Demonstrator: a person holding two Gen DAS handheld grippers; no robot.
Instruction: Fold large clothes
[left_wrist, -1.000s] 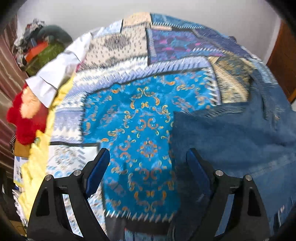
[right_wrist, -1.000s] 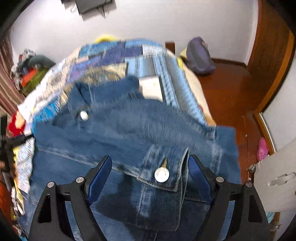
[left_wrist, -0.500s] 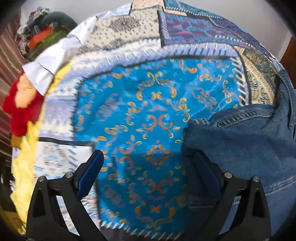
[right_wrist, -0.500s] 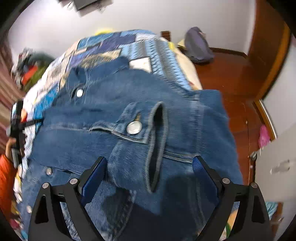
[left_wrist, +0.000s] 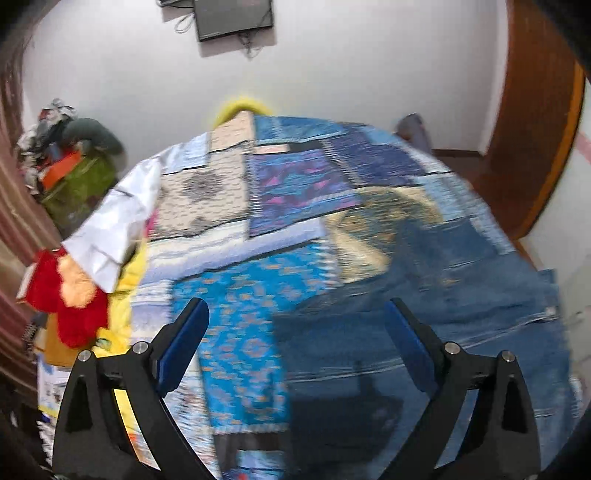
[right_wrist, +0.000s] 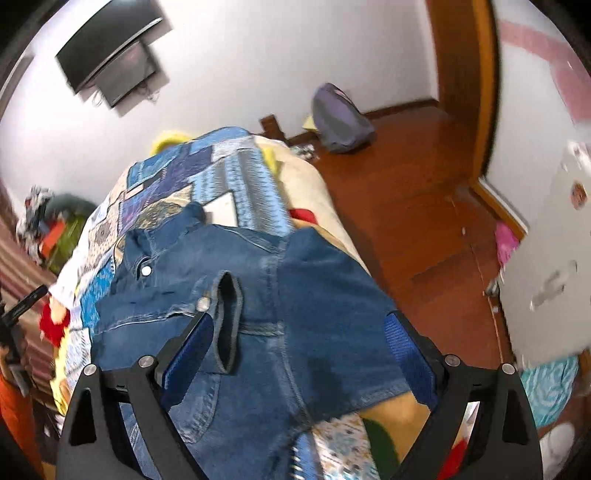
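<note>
Denim jacket (right_wrist: 258, 314) lay half-folded on the bed (left_wrist: 295, 192); both tongs, left (left_wrist: 295, 347) and right (right_wrist: 299, 354), spread empty above it, next grabbing a fresh edge

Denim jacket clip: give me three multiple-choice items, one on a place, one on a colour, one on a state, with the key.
1. Where does the denim jacket lie?
A. on the patchwork bedspread
B. on the wooden floor
C. on a hanger

2. What colour are the pads of the right gripper?
A. red
B. blue
C. white

3. How does the left gripper stand?
A. shut on the jacket
B. shut on the bedspread
C. open, nothing between its fingers

Key: 1 A, the jacket is spread over the bed's quilt; 2 B, both inner pads show blue; 3 C, the fingers stand wide apart above the cloth.
</note>
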